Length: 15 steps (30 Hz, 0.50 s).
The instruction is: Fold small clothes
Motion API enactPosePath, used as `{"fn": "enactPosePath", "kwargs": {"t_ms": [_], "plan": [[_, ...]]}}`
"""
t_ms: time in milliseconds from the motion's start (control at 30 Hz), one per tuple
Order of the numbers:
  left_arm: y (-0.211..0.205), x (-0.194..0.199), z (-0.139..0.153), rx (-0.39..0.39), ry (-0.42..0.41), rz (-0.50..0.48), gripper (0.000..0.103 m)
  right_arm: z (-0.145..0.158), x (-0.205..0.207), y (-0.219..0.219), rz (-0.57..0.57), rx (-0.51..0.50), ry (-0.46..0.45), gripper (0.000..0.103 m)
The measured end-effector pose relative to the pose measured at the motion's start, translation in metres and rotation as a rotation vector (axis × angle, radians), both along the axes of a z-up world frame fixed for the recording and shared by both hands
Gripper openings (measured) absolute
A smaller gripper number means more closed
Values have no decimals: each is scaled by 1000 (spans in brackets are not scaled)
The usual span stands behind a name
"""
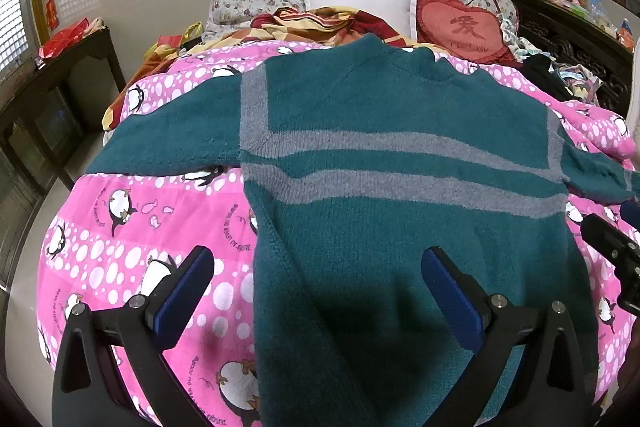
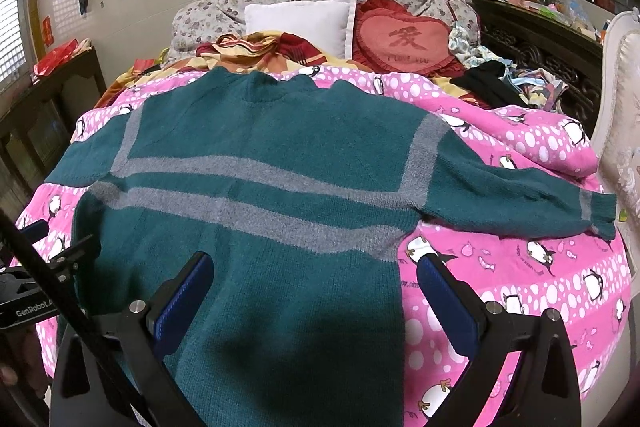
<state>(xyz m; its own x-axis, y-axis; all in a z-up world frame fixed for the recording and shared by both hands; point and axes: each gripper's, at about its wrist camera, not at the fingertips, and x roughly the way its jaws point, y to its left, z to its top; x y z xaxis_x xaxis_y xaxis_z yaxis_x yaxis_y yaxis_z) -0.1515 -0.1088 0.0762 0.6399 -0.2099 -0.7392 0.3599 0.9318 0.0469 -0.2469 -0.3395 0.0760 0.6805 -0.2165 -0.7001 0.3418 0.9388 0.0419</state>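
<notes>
A teal sweater [image 1: 400, 187] with grey stripes lies spread flat, both sleeves out to the sides, on a pink penguin-print blanket [image 1: 132, 235] that covers the bed, its collar towards a white pillow [image 1: 360, 5] and a red heart cushion [image 1: 460, 31] at the far end. The left tool [image 1: 318, 291] hangs over the sweater's near left edge with its blue-padded fingers spread wide and holding nothing, one finger above the blanket and the other above the knit. The right tool [image 2: 312, 295] hangs likewise spread and empty over the near right edge.
</notes>
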Motion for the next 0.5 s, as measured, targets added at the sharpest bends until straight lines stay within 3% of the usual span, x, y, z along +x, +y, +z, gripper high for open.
{"fn": "enactPosePath", "kwargs": {"t_ms": [500], "plan": [[-2,3,-4,3,8,0,103,-5,2,1,3,-20,-23,103]]}}
